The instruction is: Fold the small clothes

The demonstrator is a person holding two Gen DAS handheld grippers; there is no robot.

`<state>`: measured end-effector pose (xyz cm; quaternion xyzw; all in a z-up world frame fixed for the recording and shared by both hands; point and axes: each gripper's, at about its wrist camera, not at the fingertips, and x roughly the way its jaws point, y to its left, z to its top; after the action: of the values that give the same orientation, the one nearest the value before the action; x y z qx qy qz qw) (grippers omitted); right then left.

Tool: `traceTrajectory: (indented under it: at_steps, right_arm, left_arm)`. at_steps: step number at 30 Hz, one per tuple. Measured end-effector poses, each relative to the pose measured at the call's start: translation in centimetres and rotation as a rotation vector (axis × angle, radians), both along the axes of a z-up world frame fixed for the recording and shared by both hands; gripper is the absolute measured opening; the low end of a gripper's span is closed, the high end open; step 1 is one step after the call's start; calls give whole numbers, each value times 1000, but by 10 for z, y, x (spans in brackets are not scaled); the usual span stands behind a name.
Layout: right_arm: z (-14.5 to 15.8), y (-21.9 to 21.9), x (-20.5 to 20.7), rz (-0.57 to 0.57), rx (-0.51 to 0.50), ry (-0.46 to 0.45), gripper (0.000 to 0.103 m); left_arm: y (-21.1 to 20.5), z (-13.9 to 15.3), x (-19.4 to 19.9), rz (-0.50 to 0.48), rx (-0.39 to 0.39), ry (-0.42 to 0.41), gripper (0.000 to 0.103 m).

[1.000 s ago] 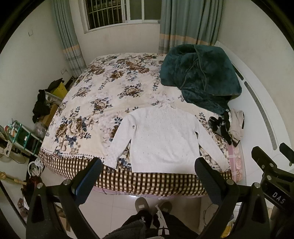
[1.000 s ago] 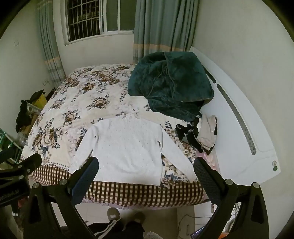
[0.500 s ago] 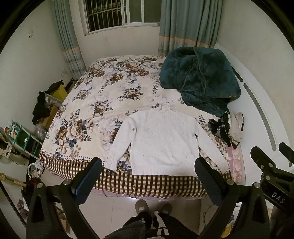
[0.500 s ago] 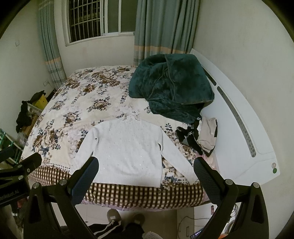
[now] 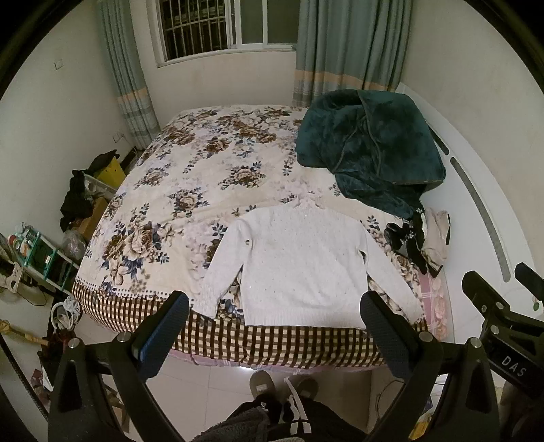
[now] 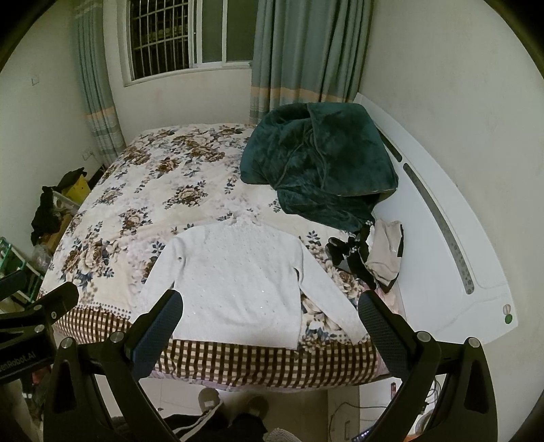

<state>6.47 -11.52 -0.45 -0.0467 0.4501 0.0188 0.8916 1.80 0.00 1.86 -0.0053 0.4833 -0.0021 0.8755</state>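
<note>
White walls, a barred window (image 5: 217, 30) and grey-green curtains (image 6: 306, 51) close in a bedroom where a bed with a floral bedspread (image 5: 204, 176) fills the middle. On its near edge a white knit sweater (image 5: 302, 268) lies flat, front up, sleeves angled outward, hem at the checked border. Beyond it a dark green plush blanket (image 6: 323, 159) is heaped by the white headboard (image 6: 442, 244), and a small pile of black and beige clothes (image 6: 374, 255) sits just right of the sweater. Both the left tool (image 5: 273, 319) and the right tool (image 6: 270, 316) hover above the floor before the bed, jaws spread wide, gripping nothing. A person's shoes (image 5: 282, 380) show below.
</note>
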Motion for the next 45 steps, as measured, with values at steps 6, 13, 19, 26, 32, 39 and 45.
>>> traceTrajectory:
  at_steps: [6,13,19,26,32,39,45]
  right_arm:
    - [1,2,-2,0,0,-4,103]
    - [3,4,-2,-2,0,-6,103]
    - [3,5,-3,-2,0,-8,103]
    - [1,4,-5,-1,0,-11,103]
    - [0,4,-7,0,1,-14,103]
    - [1,6,-8,-4,6,-10,103]
    - [-14,-4,32,-99,50,44,103]
  left_arm:
    - [1,1,1,0,2,-3,103]
    - [1,1,0,0,1,-5,103]
    - [1,0,-1,0,0,-6,103]
    - [0,11,9,-1,-4,-8,103]
    - [0,8,3,0,-3,-11,103]
    - [-3,7,8,-1,-3,-10,103]
    - [-3,-22,51,8,38,-33,103]
